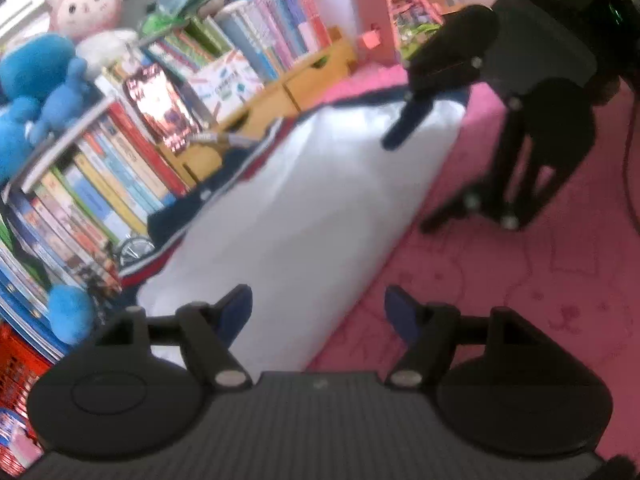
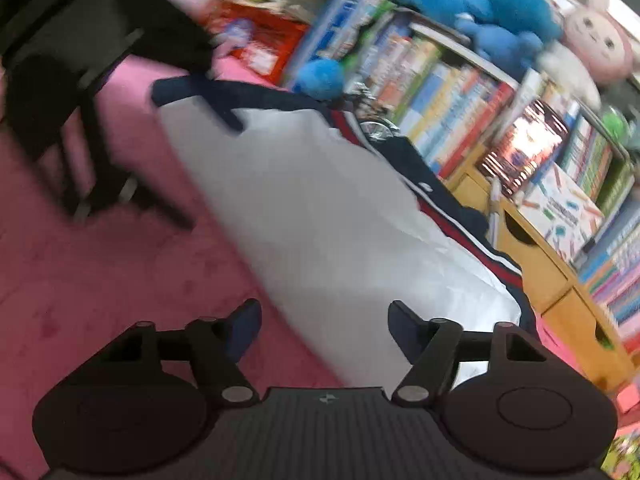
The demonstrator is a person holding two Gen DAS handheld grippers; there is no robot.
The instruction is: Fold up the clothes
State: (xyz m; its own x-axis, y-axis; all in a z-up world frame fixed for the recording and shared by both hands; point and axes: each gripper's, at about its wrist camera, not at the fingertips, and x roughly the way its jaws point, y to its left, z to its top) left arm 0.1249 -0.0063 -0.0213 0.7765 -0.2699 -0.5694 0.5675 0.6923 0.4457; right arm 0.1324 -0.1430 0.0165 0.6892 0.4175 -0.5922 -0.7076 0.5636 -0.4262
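Grippers, left (image 1: 318,312) and right (image 2: 324,326), are hovering with jaws wide and empty over a white navy-trimmed garment (image 1: 304,200) lying folded along the pink mat's (image 1: 520,280) bookshelf-side edge, apparently freshly released.

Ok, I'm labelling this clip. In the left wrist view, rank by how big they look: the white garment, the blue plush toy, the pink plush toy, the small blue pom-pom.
1. White garment, by far the largest.
2. Blue plush toy.
3. Pink plush toy, partly cut off by the edge, so close to the blue one.
4. Blue pom-pom.
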